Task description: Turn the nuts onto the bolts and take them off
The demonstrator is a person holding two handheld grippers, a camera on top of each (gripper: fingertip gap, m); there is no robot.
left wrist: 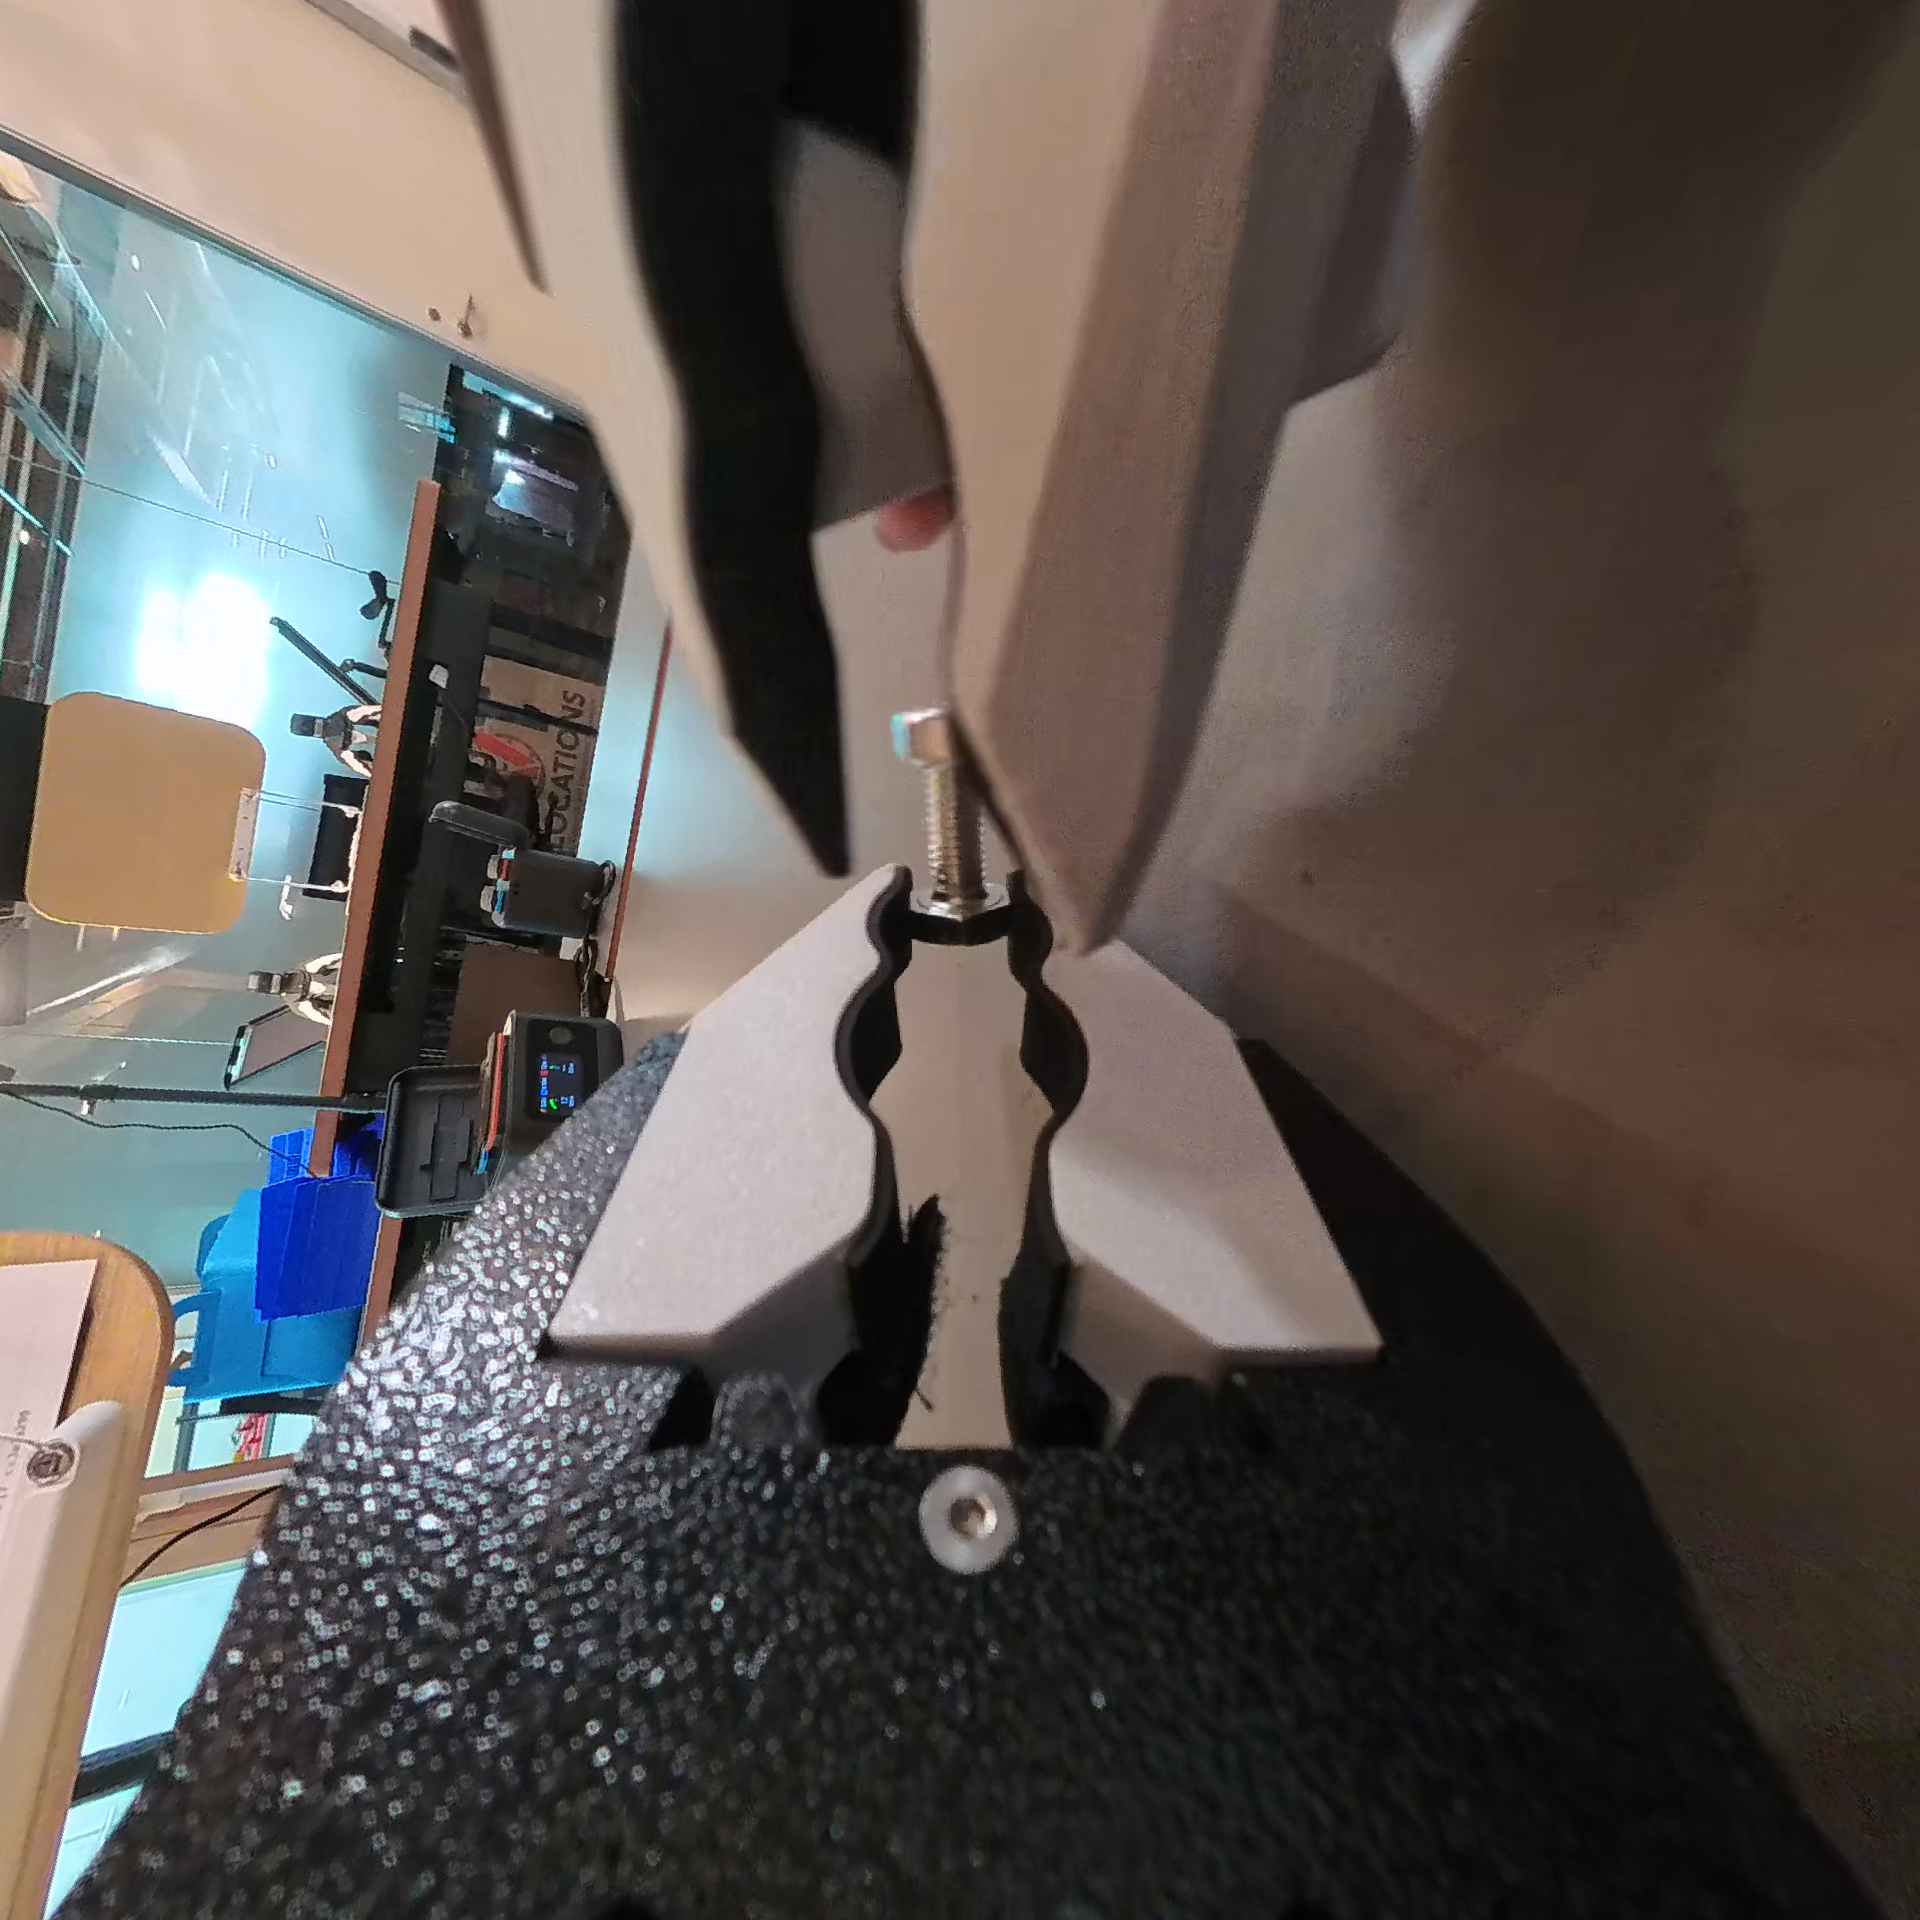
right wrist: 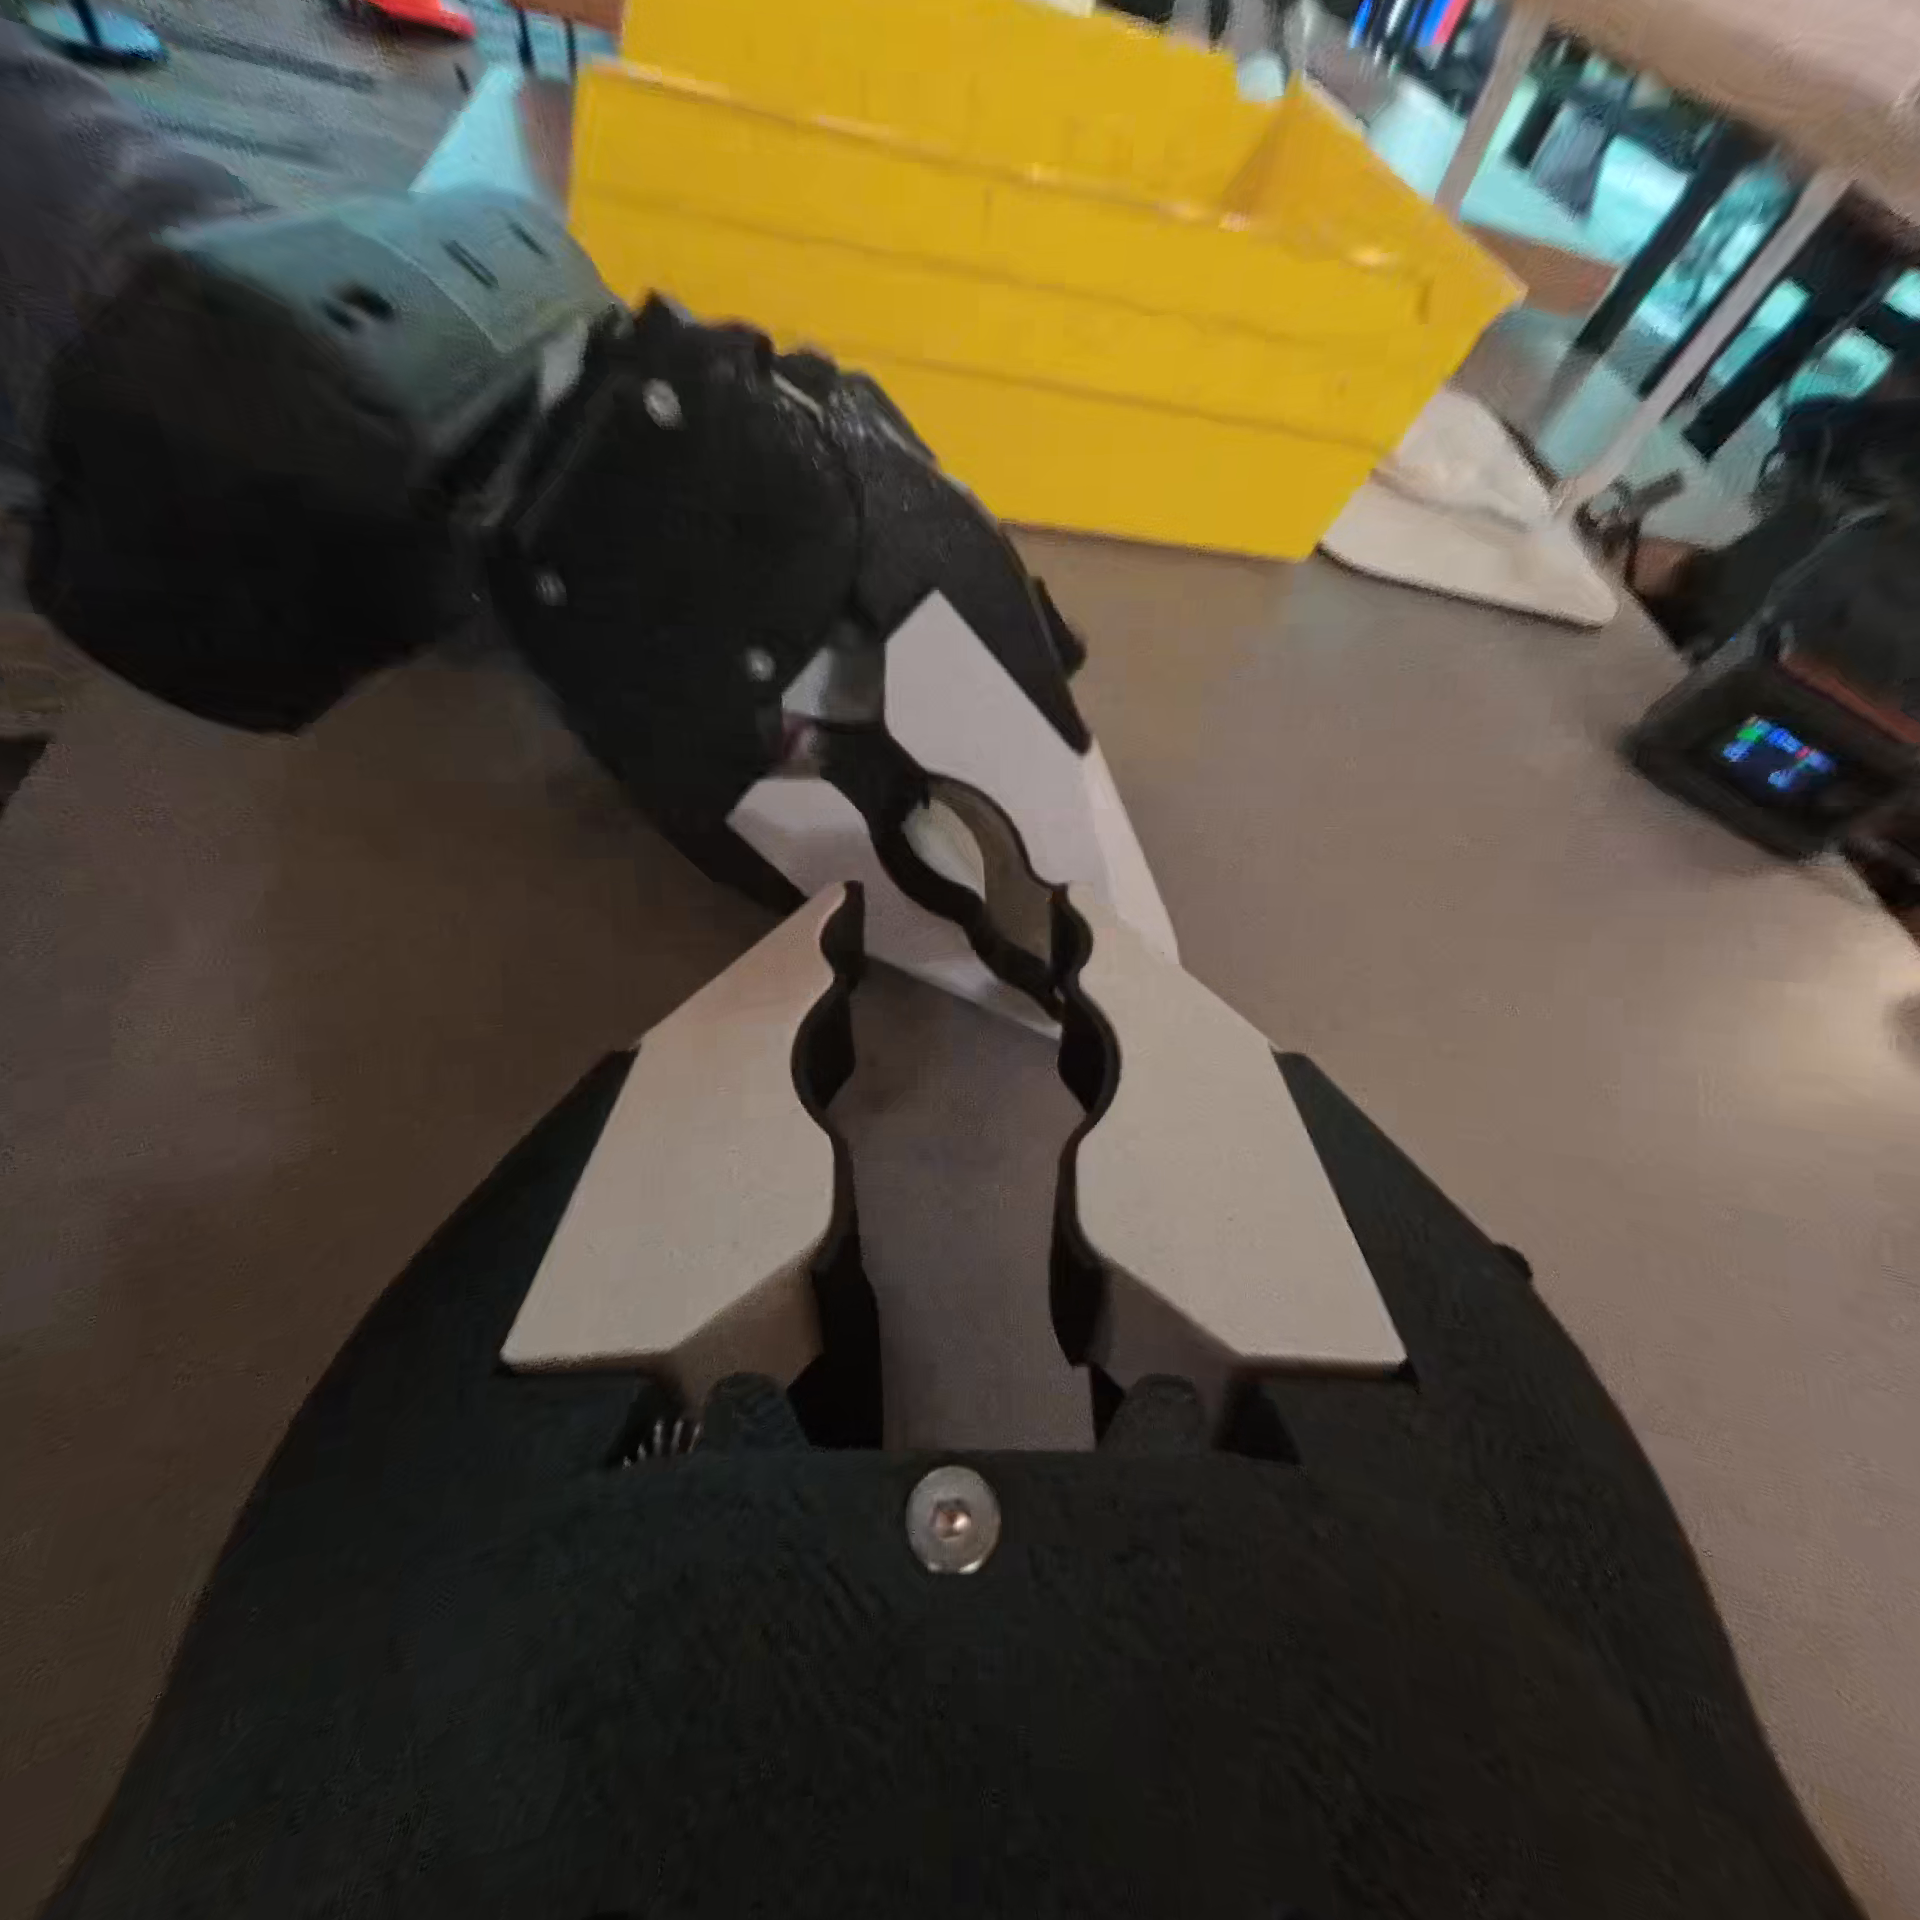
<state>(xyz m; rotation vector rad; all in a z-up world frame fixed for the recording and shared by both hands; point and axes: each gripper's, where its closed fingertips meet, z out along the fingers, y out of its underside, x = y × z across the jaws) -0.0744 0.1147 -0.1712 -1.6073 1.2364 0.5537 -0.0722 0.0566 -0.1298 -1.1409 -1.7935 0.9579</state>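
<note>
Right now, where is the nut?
In the left wrist view the nut sits pinched at the tips of the left tongs, threaded on the bolt beside the right tongs' finger.

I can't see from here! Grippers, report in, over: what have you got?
Left gripper shut on nut, bolt sticking out. Right gripper open, holding nothing, close alongside. Nothing in the way.
</note>
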